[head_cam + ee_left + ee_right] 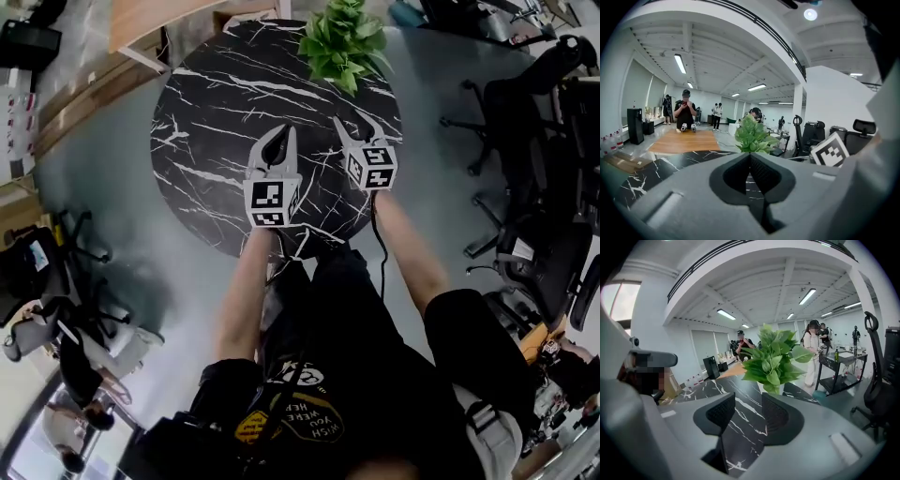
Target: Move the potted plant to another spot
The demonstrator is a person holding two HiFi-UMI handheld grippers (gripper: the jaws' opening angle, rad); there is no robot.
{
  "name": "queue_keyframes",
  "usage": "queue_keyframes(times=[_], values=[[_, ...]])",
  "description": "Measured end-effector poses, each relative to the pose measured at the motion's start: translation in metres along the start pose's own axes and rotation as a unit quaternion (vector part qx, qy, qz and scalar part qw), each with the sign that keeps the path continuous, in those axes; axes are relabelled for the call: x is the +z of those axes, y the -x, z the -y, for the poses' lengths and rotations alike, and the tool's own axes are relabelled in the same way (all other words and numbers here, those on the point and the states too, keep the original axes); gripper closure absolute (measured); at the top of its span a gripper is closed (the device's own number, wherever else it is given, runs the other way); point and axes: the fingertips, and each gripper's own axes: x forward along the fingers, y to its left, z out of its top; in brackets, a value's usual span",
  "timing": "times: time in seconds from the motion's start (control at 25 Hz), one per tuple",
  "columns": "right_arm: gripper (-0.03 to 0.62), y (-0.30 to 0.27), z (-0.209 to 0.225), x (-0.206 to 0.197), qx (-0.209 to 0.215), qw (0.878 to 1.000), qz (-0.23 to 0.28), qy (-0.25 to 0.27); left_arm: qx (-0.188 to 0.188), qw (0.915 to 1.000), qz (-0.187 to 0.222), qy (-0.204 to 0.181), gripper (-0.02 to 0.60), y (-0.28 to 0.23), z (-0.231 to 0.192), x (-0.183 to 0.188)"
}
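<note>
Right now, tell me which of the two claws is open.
The right claw, the one nearer the potted plant: its jaws stand apart, with only the black marble table showing between them. The left claw has its jaws pressed together.

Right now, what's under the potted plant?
The potted plant stands on the black marble-look round table, near its far edge. Its leaves cover its base from above, so whether a saucer lies under it can't be seen.
</note>
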Motion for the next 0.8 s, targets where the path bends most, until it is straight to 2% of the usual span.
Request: queue_keyframes(times=[0.12,0.24,0.36,0.44,0.8], values=[[0.316,-0.042,0.015,-0.024,-0.02,1.0,-0.019,0.011,-0.003,0.9999,-0.011,0.008,0.577,-0.021,-0.018,-0.019],[0.235,-0.082,0.032,-0.038,-0.047,0.998,-0.028,0.025,-0.001,0.9996,-0.021,0.02,0.577,-0.041,-0.038,-0.034],[0.102,-0.121,0.055,-0.042,-0.075,0.997,-0.012,0.034,-0.002,0.9989,-0.028,0.038,0.577,-0.052,-0.052,-0.044],[0.049,-0.142,0.071,-0.035,-0.094,0.995,0.006,0.037,-0.006,0.9985,-0.029,0.045,0.577,-0.054,-0.057,-0.048],[0.059,-0.193,0.091,-0.008,-0.117,0.992,0.02,0.051,-0.006,0.9971,-0.035,0.068,0.577,-0.035,-0.081,-0.062]])
